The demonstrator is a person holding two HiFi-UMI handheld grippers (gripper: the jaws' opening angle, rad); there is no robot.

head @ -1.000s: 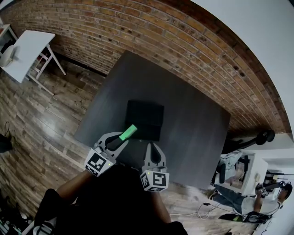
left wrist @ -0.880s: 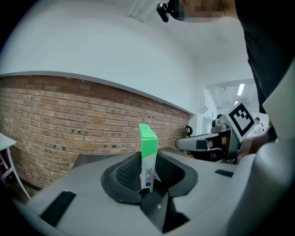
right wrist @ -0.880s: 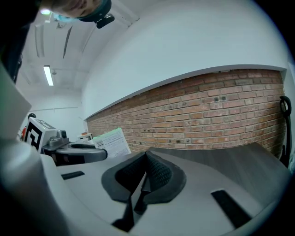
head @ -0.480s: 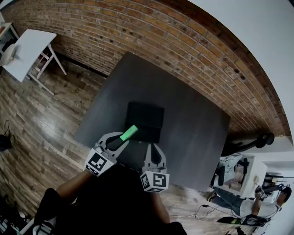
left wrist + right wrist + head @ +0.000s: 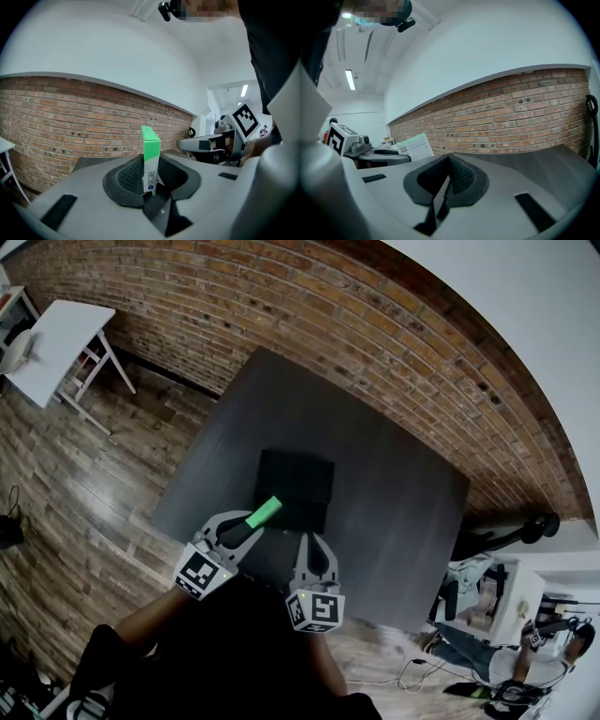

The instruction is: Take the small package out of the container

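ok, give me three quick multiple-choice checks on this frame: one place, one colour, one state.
1. Where does the black container sit?
A on the dark table
B on a shelf
C on a chair

2. What colour is the small package in the left tool?
A red
B green and white
C blue

3. How is the right tool?
A shut, empty
B wide open
C shut on a cup

Key:
1 A: the head view shows it on the tabletop.
2 B: a green top and a white lower part stand between the pads.
3 A: its jaws meet with nothing between them.
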